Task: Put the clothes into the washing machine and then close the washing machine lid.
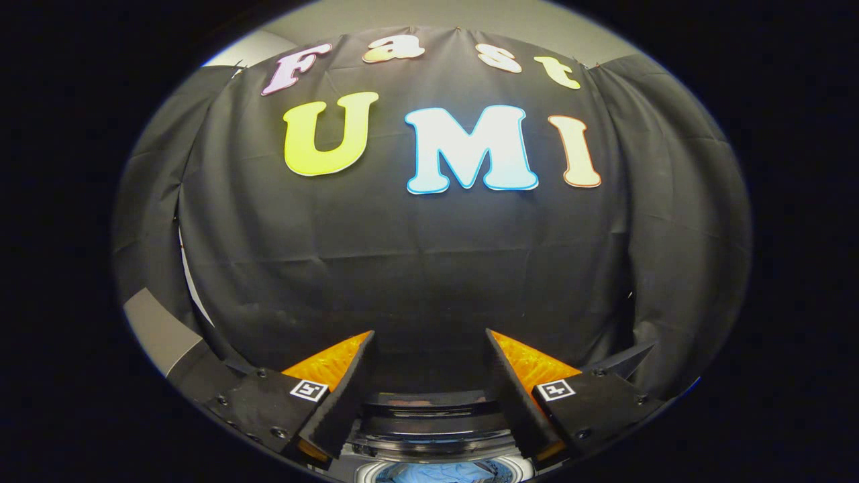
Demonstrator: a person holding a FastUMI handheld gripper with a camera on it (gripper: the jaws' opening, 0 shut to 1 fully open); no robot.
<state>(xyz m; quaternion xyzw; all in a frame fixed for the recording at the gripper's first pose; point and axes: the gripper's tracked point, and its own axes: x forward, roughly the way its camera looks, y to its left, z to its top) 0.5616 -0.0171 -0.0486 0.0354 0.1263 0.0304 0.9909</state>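
My gripper (429, 339) is open, its two black-and-orange fingers (349, 382) spread wide with nothing between them. It is held high, facing the black cloth wall. Below and between the finger bases lies the top of the washing machine (433, 429), with its dark lid (429, 402) raised at the back. In the round drum opening under the fingers rests a light blue cloth (436, 473). Only a small part of the drum and cloth shows.
The black cloth wall (429, 268) hangs just beyond the machine and wraps around both sides. A pale strip of floor or panel (158, 332) shows at the left beside the cloth.
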